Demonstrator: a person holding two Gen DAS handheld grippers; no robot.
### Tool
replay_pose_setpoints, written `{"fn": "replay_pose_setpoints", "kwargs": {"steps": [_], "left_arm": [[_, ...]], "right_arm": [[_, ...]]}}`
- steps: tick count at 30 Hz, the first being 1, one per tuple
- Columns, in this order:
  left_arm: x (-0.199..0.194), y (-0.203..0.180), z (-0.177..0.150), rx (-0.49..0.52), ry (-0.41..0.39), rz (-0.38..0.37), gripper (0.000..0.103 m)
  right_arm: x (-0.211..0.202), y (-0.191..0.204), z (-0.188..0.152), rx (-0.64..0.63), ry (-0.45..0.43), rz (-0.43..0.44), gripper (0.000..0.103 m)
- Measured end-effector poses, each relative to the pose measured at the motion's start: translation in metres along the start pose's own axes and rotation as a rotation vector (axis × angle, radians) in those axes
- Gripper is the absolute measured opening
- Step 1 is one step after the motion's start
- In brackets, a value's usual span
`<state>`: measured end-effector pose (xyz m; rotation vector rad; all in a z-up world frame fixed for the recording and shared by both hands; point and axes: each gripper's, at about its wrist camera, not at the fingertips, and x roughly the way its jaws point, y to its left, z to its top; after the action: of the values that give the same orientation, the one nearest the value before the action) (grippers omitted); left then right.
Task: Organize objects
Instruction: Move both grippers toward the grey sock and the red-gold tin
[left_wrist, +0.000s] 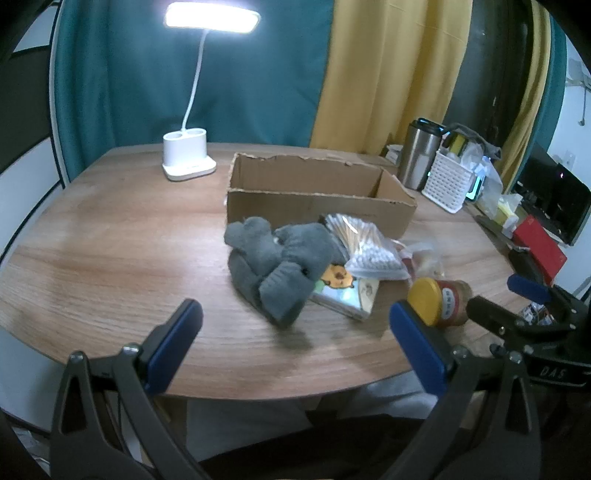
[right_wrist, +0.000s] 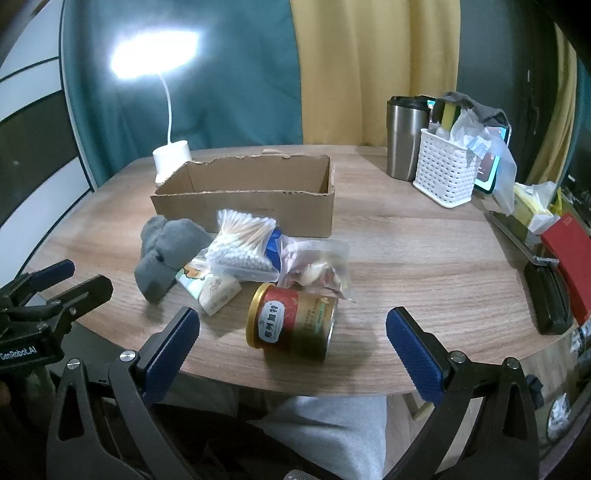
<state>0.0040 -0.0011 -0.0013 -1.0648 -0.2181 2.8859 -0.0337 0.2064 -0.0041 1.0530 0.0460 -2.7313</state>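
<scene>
Clutter for sorting — grey socks (left_wrist: 275, 264), cotton swab bag (right_wrist: 242, 245), snack pouch (right_wrist: 317, 264) and tipped tin can (right_wrist: 291, 321) — lies mid-frame before the cardboard box (right_wrist: 243, 197), and we judge both released tongs, left gripper (left_wrist: 295, 341) and right gripper (right_wrist: 293, 347), poised to load it.

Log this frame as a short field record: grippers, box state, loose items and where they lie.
left gripper: open, holding nothing
right gripper: open, holding nothing
cardboard box: open top, no contents visible
pile in front of box: grey socks, cotton swab bag, snack pouch, tissue pack
can: on its side, nearest right gripper
</scene>
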Motion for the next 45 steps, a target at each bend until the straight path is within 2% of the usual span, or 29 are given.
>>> {"fn": "replay_pose_setpoints", "kwargs": {"steps": [45], "left_arm": [[0.0057,0.0024,-0.0002,-0.004,0.013,0.004,0.102]], "right_arm": [[0.0066,0.0012,-0.0001,-0.001,0.020,0.008,0.103]]}}
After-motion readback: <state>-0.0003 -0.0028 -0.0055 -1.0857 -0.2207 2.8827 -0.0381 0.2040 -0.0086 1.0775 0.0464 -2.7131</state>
